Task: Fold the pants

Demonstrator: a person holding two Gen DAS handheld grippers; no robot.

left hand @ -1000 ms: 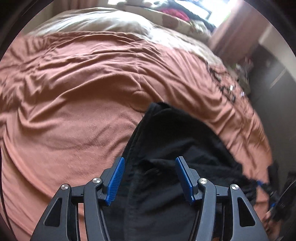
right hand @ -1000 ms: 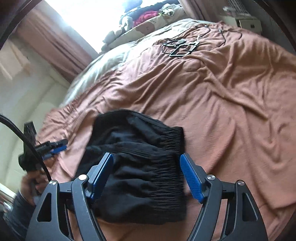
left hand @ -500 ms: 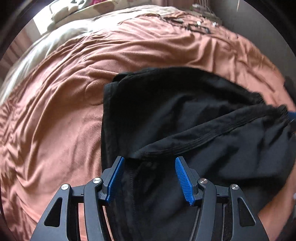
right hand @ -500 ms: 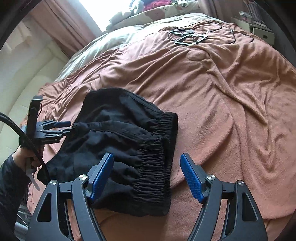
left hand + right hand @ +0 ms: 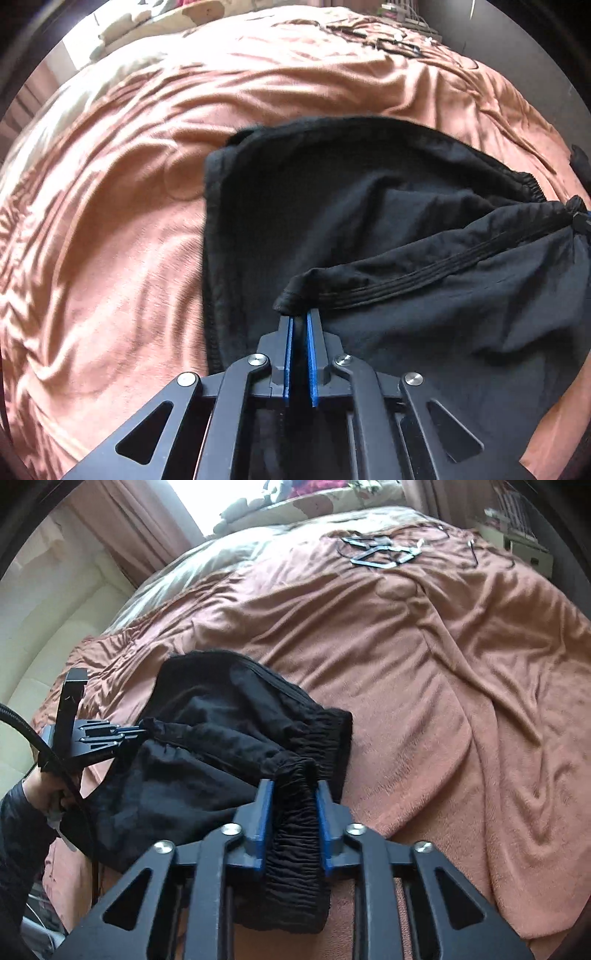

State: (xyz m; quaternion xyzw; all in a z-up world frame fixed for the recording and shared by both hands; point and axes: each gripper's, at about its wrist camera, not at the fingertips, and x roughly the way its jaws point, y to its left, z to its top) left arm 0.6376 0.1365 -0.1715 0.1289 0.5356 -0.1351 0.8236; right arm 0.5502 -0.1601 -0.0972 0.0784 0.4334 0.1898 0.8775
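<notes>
both tongs (image 5: pixel 298 314) (image 5: pixel 294 786) clamping black pants (image 5: pixel 369 206)

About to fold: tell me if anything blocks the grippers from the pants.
Nothing visible does. The left gripper is shut on a corner of the pants, and the right gripper clamps the waistband.

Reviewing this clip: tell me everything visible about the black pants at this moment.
The black pants are soft, matte fabric with a gathered elastic waistband and stitched seams. They lie bunched and partly folded on the wrinkled salmon-pink blanket, not flat. The right tongs are shut on the ruched waistband; the left tongs are shut on a hem corner at the opposite end. The upper layer is lifted slightly and stretched between the two grips, while the lower layer rests on the blanket.
</notes>
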